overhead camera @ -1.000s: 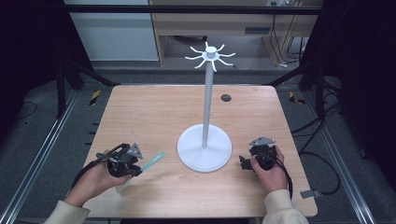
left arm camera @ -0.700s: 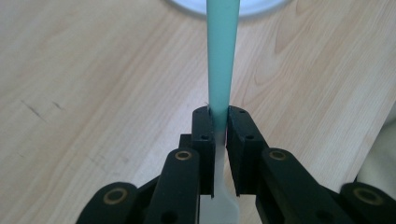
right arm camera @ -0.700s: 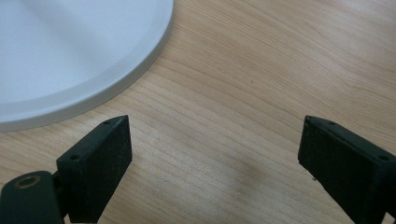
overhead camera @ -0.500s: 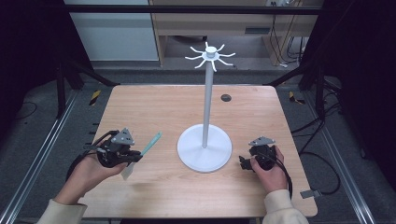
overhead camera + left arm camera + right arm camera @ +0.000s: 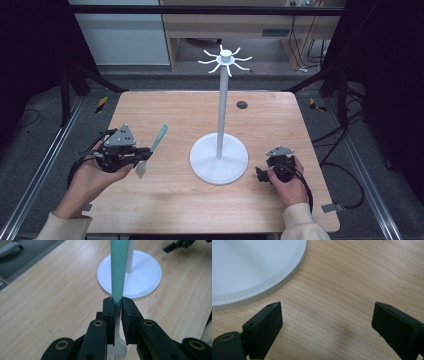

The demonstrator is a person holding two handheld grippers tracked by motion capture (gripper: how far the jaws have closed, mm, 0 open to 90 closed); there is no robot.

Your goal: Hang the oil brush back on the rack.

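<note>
My left claw (image 5: 141, 153) is clamped on a brush (image 5: 151, 150) with a teal handle and a white bristle head, and I can see it lifted clear of the tabletop (image 5: 165, 200), off to the left of the white stand (image 5: 219, 159). In the left gripper view the two black pads pinch the brush (image 5: 119, 277) right where the teal handle meets the white neck; the handle runs straight out ahead of my left claw (image 5: 117, 305) toward the stand's round base (image 5: 142, 275), while the bristle end sits back between the jaws, close to the camera. From the high view the handle slants up and toward the far side of the tabletop, and the pale bristle head hangs below and just on the near side of the claw. My right claw (image 5: 259, 173) sits low on the other side of the stand, just beside the rim of its base, with the hand (image 5: 290, 187) behind it resting at the tabletop. In the right gripper view its jaws stand wide apart with nothing between them but bare wood (image 5: 342, 302), and the edge of the stand's base (image 5: 254, 272) curves across the upper left, near my right claw (image 5: 325, 322) but not touching it
</note>
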